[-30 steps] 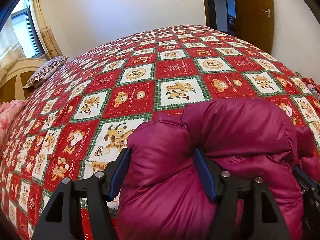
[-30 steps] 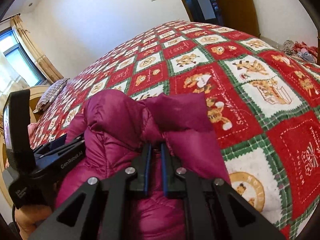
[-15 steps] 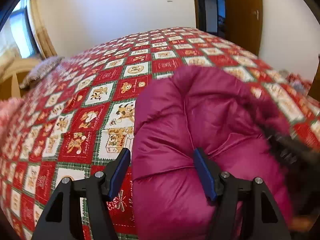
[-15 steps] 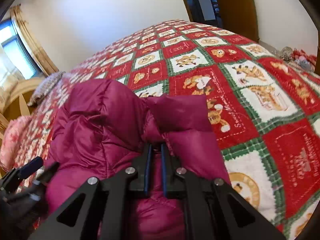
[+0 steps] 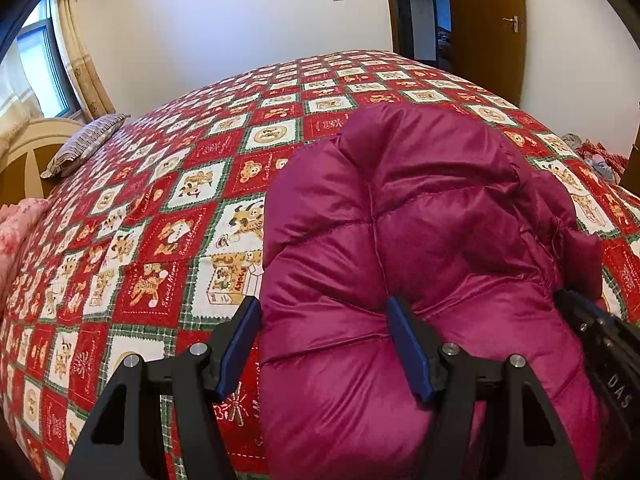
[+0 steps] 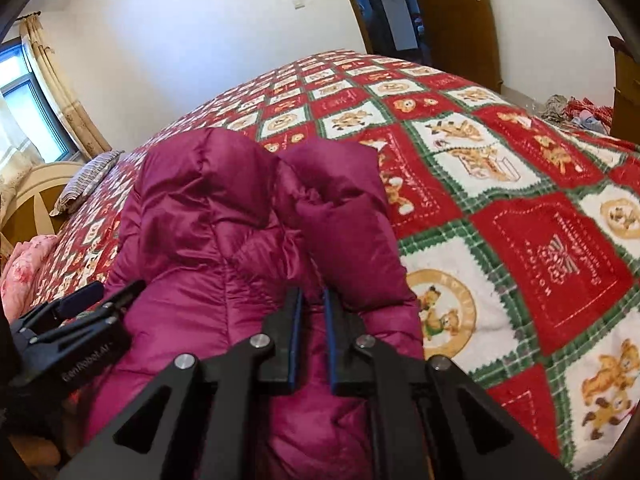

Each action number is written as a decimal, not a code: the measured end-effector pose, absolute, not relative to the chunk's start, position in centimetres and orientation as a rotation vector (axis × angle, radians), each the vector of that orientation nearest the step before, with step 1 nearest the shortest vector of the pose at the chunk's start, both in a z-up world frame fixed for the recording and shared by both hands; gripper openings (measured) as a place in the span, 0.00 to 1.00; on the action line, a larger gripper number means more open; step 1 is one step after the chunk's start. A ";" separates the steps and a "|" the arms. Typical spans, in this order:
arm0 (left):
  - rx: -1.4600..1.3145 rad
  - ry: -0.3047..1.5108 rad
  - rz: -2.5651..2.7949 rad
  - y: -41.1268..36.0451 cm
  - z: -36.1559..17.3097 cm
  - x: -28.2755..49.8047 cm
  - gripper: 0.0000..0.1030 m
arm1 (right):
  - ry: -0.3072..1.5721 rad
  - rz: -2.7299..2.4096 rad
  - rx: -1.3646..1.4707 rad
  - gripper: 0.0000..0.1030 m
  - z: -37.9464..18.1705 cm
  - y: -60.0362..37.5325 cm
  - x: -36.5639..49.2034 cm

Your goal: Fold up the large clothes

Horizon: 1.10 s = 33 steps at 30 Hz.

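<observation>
Down jacket, magenta and bundled, lying on the quilted bedspread near the bed's close edge. Left wrist view: the left gripper has its fingers spread wide around a thick puffed fold, apparently pressing its sides, likely to keep the bulk gathered. Right wrist view: the right gripper has its fingers clenched on a thin pinch of the jacket, presumably to steer that edge; the left gripper sits beside it at the jacket's left flank.

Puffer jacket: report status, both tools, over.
Left tool wide around a bulge of the magenta puffer jacket. Right tool pinching its fabric. Jacket bunched on the patchwork quilt; nothing in the way.
</observation>
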<state>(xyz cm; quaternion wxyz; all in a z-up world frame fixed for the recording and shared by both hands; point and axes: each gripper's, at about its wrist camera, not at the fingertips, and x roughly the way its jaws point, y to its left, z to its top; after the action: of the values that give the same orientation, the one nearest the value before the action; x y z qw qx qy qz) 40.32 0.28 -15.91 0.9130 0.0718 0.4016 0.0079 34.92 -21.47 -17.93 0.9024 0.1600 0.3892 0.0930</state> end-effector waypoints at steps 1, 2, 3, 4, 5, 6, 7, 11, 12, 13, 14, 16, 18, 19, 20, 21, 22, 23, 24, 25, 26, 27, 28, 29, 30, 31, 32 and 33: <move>0.147 0.825 0.020 0.3 -16.0 40.3 0.65 | 0.797 0.194 0.323 0.10 -18.1 -21.4 34.9; 0.154 0.818 0.025 0.1 -16.1 40.3 0.65 | 0.787 0.195 0.308 0.10 -18.1 -21.3 34.8; 0.164 0.810 0.032 -0.1 -16.1 40.2 0.65 | 0.780 0.195 0.302 0.09 -18.2 -21.2 34.7; 0.179 0.799 0.041 -0.3 -16.2 40.0 0.65 | 0.775 0.194 0.302 0.09 -18.2 -21.2 34.7; 0.194 0.790 0.049 -0.6 -16.3 39.9 0.65 | 0.771 0.193 0.303 0.09 -18.3 -21.2 34.6; 0.204 0.785 0.052 -0.7 -16.3 39.9 0.65 | 0.769 0.192 0.304 0.09 -18.3 -21.2 34.6; 0.212 0.783 0.053 -0.7 -16.4 39.9 0.65 | 0.769 0.192 0.302 0.09 -18.2 -21.2 34.6; 0.185 0.783 0.006 0.3 -16.3 39.3 0.65 | 0.786 0.204 0.305 0.10 -17.9 -21.3 34.4; 0.167 0.784 -0.021 0.8 -16.2 38.9 0.65 | 0.794 0.211 0.321 0.10 -17.8 -21.6 34.2; 0.147 0.785 -0.055 1.4 -16.1 38.3 0.65 | 0.799 0.221 0.343 0.12 -17.5 -21.9 33.7; 0.126 0.778 -0.094 2.2 -15.8 37.5 0.65 | 0.802 0.239 0.364 0.13 -17.2 -22.2 33.2; 0.100 0.758 -0.144 3.7 -15.2 35.8 0.65 | 0.802 0.267 0.392 0.25 -16.3 -23.2 31.7; 0.065 0.741 -0.199 5.6 -14.5 33.7 0.65 | 0.782 0.286 0.412 0.57 -15.5 -24.3 29.9; 0.051 0.735 -0.214 6.4 -14.3 33.0 0.65 | 0.764 0.290 0.416 0.76 -15.0 -25.0 28.7; 0.036 0.732 -0.221 7.2 -14.2 32.3 0.65 | 0.751 0.281 0.406 0.79 -14.6 -25.6 27.6; 0.013 0.733 -0.220 8.2 -14.2 31.9 0.65 | 0.746 0.277 0.399 0.79 -14.4 -26.0 27.1; -0.006 0.740 -0.222 8.8 -14.2 32.0 0.65 | 0.750 0.286 0.402 0.79 -14.3 -26.6 26.7; -0.036 0.751 -0.233 9.4 -14.2 32.4 0.65 | 0.756 0.293 0.411 0.79 -14.3 -27.0 26.8; -0.070 0.758 -0.248 9.7 -14.2 32.9 0.65 | 0.768 0.314 0.438 0.79 -14.3 -27.5 27.2; -0.111 0.766 -0.262 10.0 -14.2 33.3 0.65 | 0.774 0.332 0.464 0.79 -14.2 -27.9 27.9; -0.175 0.783 -0.281 10.3 -14.2 34.2 0.65 | 0.777 0.342 0.490 0.79 -14.3 -28.3 28.7; -0.228 0.796 -0.302 10.4 -14.2 34.8 0.65 | 0.780 0.348 0.518 0.79 -14.3 -28.6 29.5; -0.293 0.809 -0.343 10.3 -14.4 35.7 0.65 | 0.787 0.359 0.539 0.79 -14.5 -28.8 30.4; -0.327 0.819 -0.371 10.0 -14.6 36.2 0.65 | 0.797 0.377 0.553 0.80 -14.9 -28.8 31.4; -0.345 0.838 -0.386 9.4 -14.9 37.0 0.65 | 0.810 0.395 0.560 0.80 -15.2 -28.8 32.1; -0.346 0.856 -0.388 8.9 -15.3 37.7 0.65 | 0.835 0.416 0.568 0.80 -15.8 -28.5 33.3; -0.344 0.867 -0.385 8.4 -15.7 38.2 0.65 | 0.853 0.449 0.583 0.80 -16.5 -28.2 34.1; -0.342 0.867 -0.375 8.1 -16.0 38.5 0.68 | 0.869 0.475 0.599 0.80 -17.0 -27.9 34.6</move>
<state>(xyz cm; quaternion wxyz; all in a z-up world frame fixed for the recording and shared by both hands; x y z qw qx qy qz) 38.51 8.06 -15.95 0.8765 -0.1640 0.4155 -0.1795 34.58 -27.91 -17.00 0.8371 0.2831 0.4109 0.2243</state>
